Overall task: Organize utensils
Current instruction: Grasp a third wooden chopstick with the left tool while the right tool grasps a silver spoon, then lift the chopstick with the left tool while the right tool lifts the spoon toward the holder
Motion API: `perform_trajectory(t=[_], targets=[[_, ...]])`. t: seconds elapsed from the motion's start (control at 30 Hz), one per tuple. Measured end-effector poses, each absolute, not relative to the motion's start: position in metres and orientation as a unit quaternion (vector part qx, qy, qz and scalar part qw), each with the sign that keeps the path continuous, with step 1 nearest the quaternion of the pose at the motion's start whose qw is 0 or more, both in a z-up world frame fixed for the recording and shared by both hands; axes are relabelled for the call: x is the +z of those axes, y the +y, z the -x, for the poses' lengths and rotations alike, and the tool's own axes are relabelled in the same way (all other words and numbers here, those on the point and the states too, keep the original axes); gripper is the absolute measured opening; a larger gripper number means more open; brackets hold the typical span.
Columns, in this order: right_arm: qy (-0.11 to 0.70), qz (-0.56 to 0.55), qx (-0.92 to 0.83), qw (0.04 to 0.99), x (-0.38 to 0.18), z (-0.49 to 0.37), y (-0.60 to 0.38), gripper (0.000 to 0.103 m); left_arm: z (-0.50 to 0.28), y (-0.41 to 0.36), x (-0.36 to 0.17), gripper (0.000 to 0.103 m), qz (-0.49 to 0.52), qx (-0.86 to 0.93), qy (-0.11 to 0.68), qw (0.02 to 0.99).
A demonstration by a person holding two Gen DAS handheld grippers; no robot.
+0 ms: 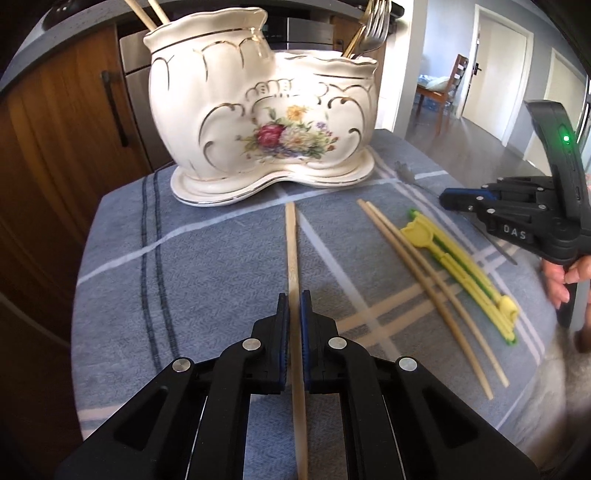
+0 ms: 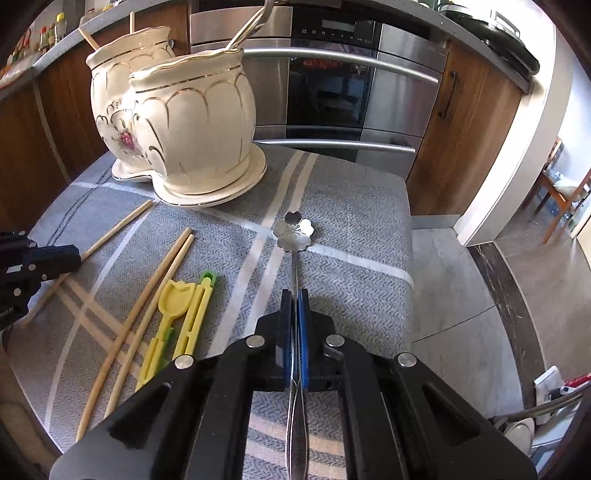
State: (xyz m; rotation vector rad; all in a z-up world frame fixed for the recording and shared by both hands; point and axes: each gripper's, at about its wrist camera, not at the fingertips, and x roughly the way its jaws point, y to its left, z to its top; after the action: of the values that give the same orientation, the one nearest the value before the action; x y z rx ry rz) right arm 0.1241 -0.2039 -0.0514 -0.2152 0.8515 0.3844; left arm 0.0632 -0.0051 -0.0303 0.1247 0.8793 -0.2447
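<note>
My left gripper [image 1: 294, 297] is shut on a single wooden chopstick [image 1: 291, 243] that runs straight ahead toward the holder. The cream ceramic utensil holder [image 1: 258, 110] with a flower print has two cups, one with chopsticks, one with forks [image 1: 373, 31]. My right gripper [image 2: 294, 295] is shut on the thin handle of a metal spoon [image 2: 293, 230] with a flower-shaped bowl, which lies over the cloth. In the left wrist view the right gripper [image 1: 448, 195] shows at the right edge, held by a hand [image 1: 561, 280].
Two wooden chopsticks [image 1: 424, 284] and yellow-green plastic training chopsticks [image 1: 461, 266] lie on the blue-grey checked cloth [image 1: 184, 258] between the grippers. Wooden cabinets and a steel oven [image 2: 332, 92] stand behind the table. The table's right edge [image 2: 410, 295] drops to the floor.
</note>
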Motion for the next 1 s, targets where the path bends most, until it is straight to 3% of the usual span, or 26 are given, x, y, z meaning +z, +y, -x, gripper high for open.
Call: perform_trajectory(t=[0.1,0.17,0.37,0.47,0.53,0.8,1.0], targets=[[0.41,0.102,0.18,0.888,-0.051,-0.126,-0.203,0.012,-0.067,-0.002,-0.032,0.007,-0.057,-0.118,0.43,0.893],[0.409,0.102,0.177,0.889,-0.051,-0.127,-0.203,0.017,-0.066,-0.004,-0.031,0.015,-0.057,-0.122,0.43,0.893],[0.417,0.077,0.182,0.887,-0.052,-0.136,-0.204,0.017,-0.075,-0.014,-0.032,0.018,-0.068,-0.119,0.43,0.892],[0.418,0.073,0.189,0.885,-0.052,-0.14,-0.203,0.011,-0.082,-0.013,-0.032,0.017,-0.07,-0.112,0.43,0.893],[0.419,0.07,0.194,0.885,-0.052,-0.142,-0.202,0.004,-0.084,-0.013,-0.032,0.009,-0.081,-0.103,0.43,0.893],[0.393,0.059,0.195,0.897,-0.041,-0.129,-0.207,0.003,-0.078,-0.006,-0.027,0.006,-0.057,-0.112,0.412,0.902],[0.317,0.031,0.208,0.925,-0.007,-0.104,-0.22,0.003,-0.058,-0.003,-0.001,0.006,-0.044,-0.124,0.366,0.921]])
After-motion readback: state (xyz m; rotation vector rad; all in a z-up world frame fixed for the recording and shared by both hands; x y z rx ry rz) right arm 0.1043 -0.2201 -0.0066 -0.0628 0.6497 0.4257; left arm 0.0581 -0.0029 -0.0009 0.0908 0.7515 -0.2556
